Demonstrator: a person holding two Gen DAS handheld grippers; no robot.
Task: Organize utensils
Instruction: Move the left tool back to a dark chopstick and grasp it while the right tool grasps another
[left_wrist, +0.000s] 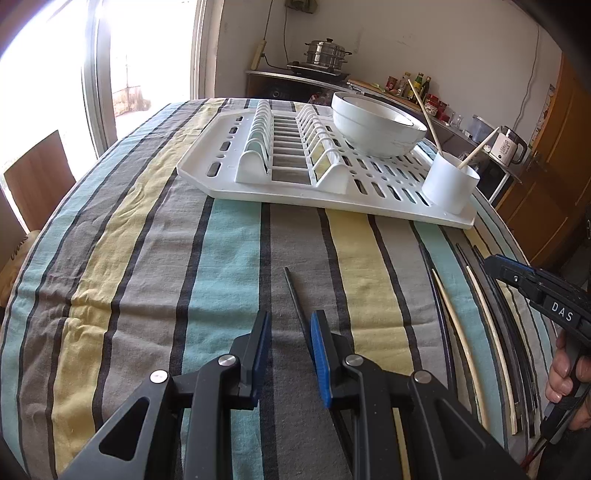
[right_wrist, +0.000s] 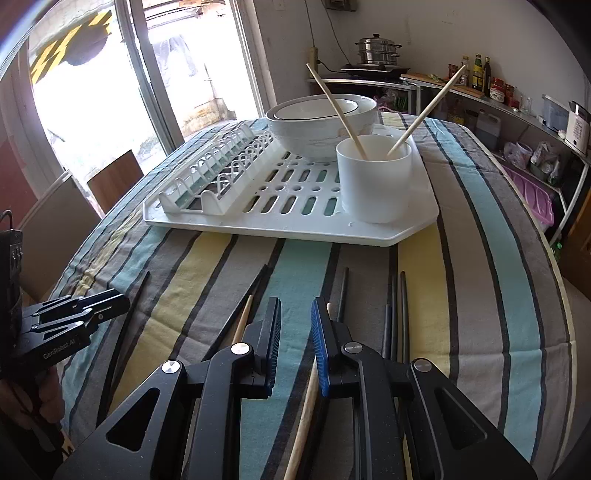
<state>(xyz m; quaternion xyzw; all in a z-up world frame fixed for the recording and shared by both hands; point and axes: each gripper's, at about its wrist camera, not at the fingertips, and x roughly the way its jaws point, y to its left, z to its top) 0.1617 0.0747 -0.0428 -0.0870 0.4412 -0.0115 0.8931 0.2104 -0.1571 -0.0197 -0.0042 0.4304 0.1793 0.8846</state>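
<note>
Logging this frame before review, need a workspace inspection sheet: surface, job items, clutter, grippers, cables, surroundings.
Surface: striped tablecloth, wrinkled.
Job's things: white drying rack; white cup on it holding two light chopsticks; stacked bowls on rack; dark chopsticks and light chopsticks loose on cloth.
Clutter: nothing seen.
Grippers: left gripper open, a dark chopstick beside its right pad; right gripper open, a light chopstick under it.
Cables: wall cord behind the stove.
Surroundings: steamer pot, bottles, kettle, bright window.
</note>
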